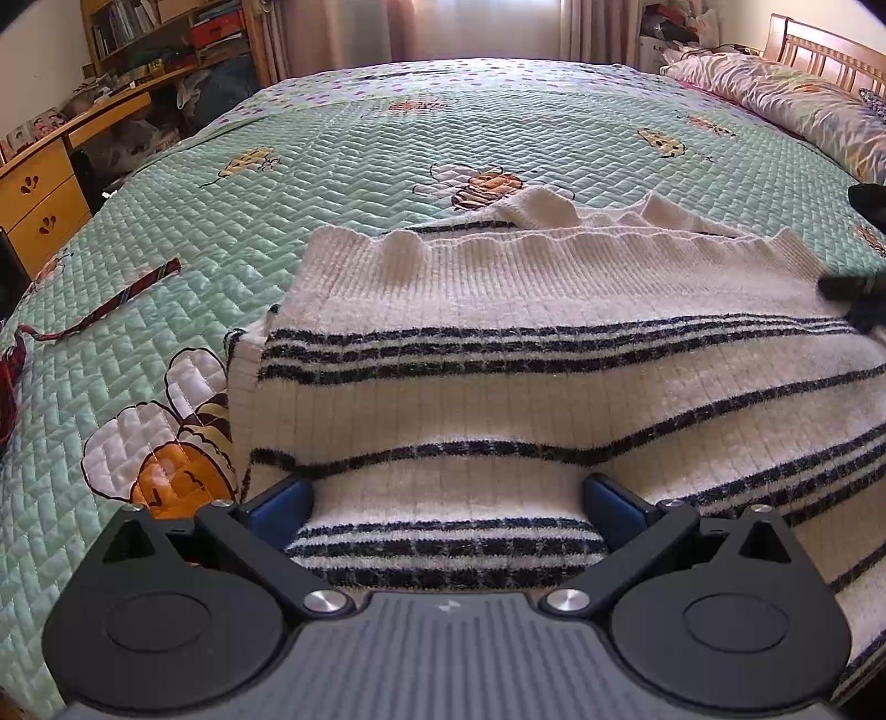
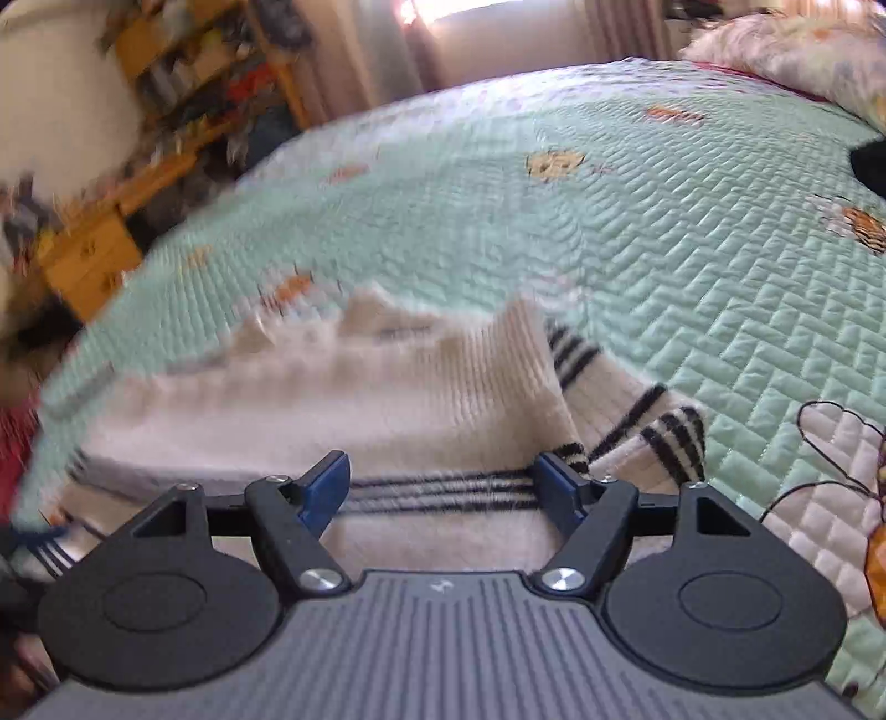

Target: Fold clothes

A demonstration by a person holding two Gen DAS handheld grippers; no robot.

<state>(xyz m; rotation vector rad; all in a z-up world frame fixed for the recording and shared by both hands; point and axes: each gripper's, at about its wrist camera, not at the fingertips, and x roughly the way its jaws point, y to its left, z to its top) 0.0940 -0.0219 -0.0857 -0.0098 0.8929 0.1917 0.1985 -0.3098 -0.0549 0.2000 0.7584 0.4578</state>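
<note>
A white knit sweater (image 1: 526,354) with black stripes lies folded on the green quilted bedspread (image 1: 343,166). Its ribbed hem faces the far side of the bed. My left gripper (image 1: 448,501) hovers over the near part of the sweater, open, with its blue pads (image 1: 282,507) wide apart and not pressing the knit. In the blurred right wrist view, my right gripper (image 2: 443,487) is open above the sweater (image 2: 387,387) near its right edge, where a striped sleeve (image 2: 659,437) sticks out. The dark tips of my right gripper (image 1: 850,291) show at the sweater's far right corner.
A dark red striped strap (image 1: 127,293) lies on the bedspread to the left. A wooden desk with drawers (image 1: 39,194) and a bookshelf (image 1: 160,33) stand past the left side of the bed. Pillows (image 1: 775,94) and a headboard are at the far right, beside a black item (image 1: 869,199).
</note>
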